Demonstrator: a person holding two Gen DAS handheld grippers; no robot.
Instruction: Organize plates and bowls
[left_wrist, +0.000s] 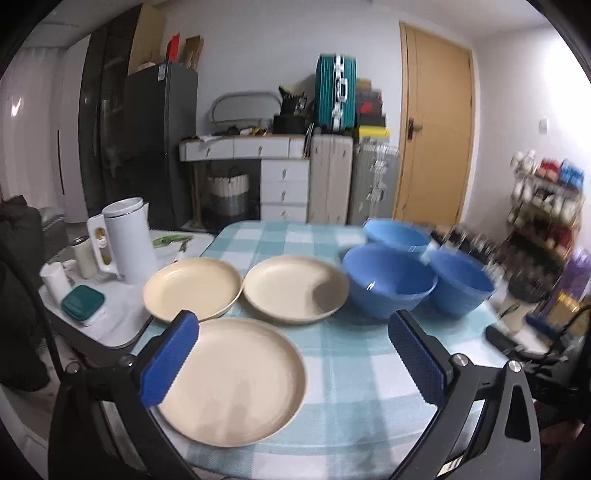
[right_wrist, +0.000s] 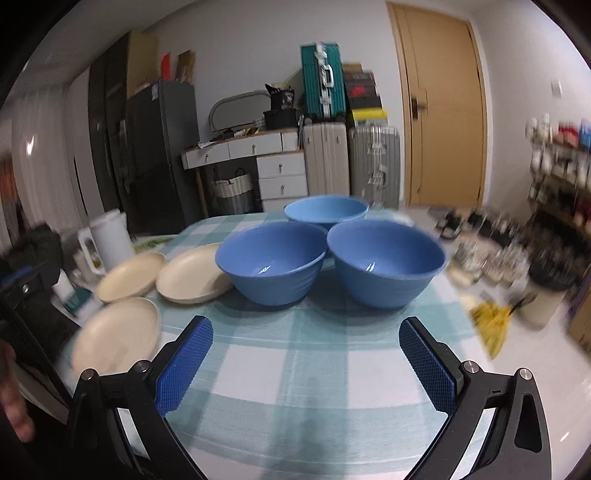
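Far left, a white jug (left_wrist: 127, 243) stands on the side table (left_wrist: 122, 325), clear of the job; on to the checked cloth (left_wrist: 354, 354), where three cream plates sit in a loose triangle, none stacked, so there's sorting to do. The near plate (left_wrist: 236, 384) lies right under the left gripper (left_wrist: 295, 362), its jaws spread wide and holding nothing, the left pad (left_wrist: 170, 358) over that plate's rim; my read is it's lining up for this one first, since it's closest. Behind it, the left plate (left_wrist: 192, 288) and middle plate (left_wrist: 295, 288) sit just beside each other.

Moving right, three blue bowls huddle together: left bowl (right_wrist: 273, 262), right bowl (right_wrist: 386, 262), back bowl (right_wrist: 327, 212) tucked behind the pair; upright, unnested. The right gripper (right_wrist: 306, 365) hangs wide and empty, aimed between the front two; likely set for the bowls while its partner takes plates.
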